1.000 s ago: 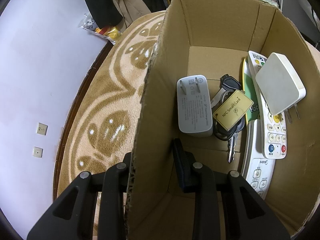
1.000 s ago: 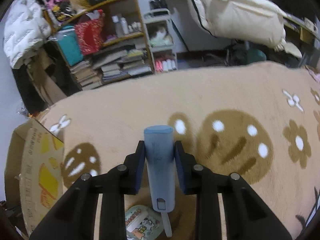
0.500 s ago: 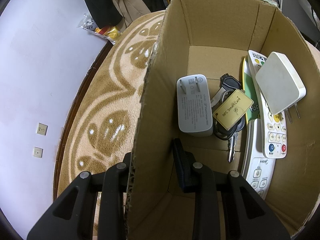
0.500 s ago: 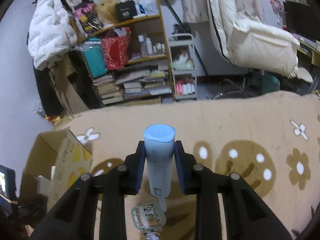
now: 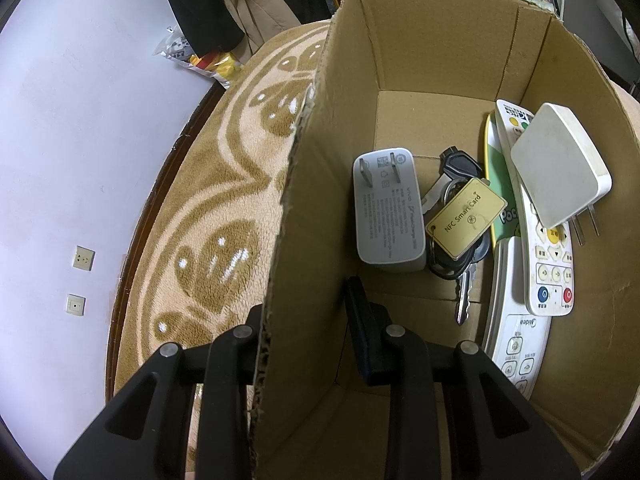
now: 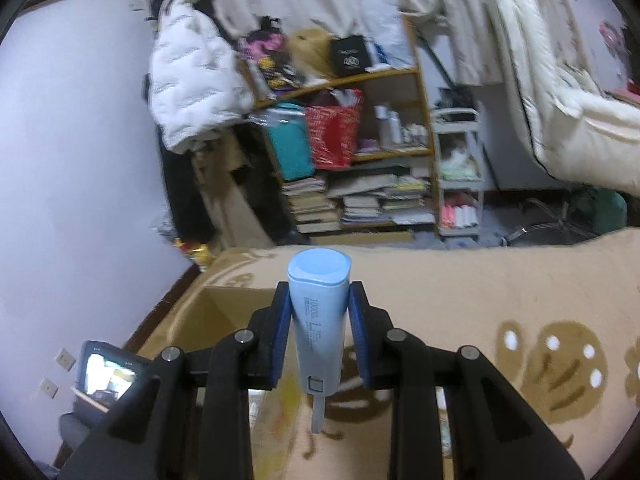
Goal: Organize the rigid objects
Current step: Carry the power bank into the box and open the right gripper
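Note:
An open cardboard box (image 5: 320, 200) stands on the rug, and my left gripper (image 5: 306, 300) is shut on its near left wall, one finger outside and one inside. On the box floor lie a grey charger (image 5: 386, 212), a key bunch with a gold NFC card (image 5: 466, 220), a white plug adapter (image 5: 560, 168) and two white remotes (image 5: 548, 264). My right gripper (image 6: 319, 296) is shut on a light blue power bank (image 6: 320, 312), held above the rug with a short cable hanging from its near end. The cardboard box (image 6: 216, 312) shows just beyond and left of it.
A beige rug with brown patterns (image 6: 520, 320) covers the floor up to a white wall (image 5: 80, 140). Cluttered bookshelves (image 6: 360, 184), hanging coats and a white quilt (image 6: 560, 100) stand at the far side. A small lit screen (image 6: 108, 372) sits at the lower left.
My right gripper has lifted and tilted up with the power bank and moved left toward the box; the round tin below has dropped out of view. The left gripper and box have not moved.

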`<state>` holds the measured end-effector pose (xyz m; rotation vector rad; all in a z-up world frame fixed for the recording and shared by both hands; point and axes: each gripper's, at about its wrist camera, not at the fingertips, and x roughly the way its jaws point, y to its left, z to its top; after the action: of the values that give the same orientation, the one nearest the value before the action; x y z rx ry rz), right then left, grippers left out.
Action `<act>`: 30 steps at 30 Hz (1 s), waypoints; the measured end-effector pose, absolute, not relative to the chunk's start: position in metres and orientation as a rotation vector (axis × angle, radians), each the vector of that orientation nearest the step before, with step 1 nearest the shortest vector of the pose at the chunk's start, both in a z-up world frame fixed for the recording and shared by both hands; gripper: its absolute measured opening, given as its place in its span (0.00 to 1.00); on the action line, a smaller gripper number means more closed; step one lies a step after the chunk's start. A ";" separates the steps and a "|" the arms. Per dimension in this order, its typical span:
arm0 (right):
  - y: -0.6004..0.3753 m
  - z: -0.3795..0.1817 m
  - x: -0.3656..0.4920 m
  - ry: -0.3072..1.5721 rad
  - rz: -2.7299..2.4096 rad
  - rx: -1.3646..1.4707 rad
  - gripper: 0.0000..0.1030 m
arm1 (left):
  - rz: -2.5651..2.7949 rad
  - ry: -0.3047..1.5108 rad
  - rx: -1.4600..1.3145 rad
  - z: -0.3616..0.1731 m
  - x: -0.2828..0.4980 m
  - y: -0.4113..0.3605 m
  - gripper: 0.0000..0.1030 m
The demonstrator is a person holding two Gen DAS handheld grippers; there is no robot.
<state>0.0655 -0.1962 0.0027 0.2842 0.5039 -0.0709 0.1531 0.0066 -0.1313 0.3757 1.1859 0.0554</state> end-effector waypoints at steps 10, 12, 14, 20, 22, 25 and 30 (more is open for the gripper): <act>-0.154 0.001 0.070 0.529 0.070 0.305 0.29 | 0.054 1.187 0.374 -0.132 0.152 0.007 0.27; -0.146 -0.009 0.074 0.561 0.080 0.304 0.29 | 0.055 1.187 0.375 -0.132 0.152 0.007 0.27; -0.140 -0.018 0.078 0.590 0.097 0.305 0.29 | 0.055 1.187 0.376 -0.132 0.152 0.007 0.27; -0.123 -0.046 0.091 0.688 0.143 0.304 0.29 | 0.052 1.188 0.371 -0.135 0.151 0.007 0.27; -0.121 -0.055 0.094 0.715 0.151 0.311 0.29 | 0.052 1.188 0.371 -0.135 0.151 0.007 0.27; -0.122 -0.065 0.096 0.741 0.142 0.322 0.29 | 0.051 1.189 0.370 -0.135 0.151 0.007 0.27; -0.127 -0.077 0.099 0.769 0.130 0.341 0.29 | 0.050 1.190 0.369 -0.135 0.150 0.007 0.27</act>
<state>0.0990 -0.1269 -0.0772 0.3409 0.7685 0.1300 0.1504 0.0070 -0.1355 0.3688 1.1900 0.0504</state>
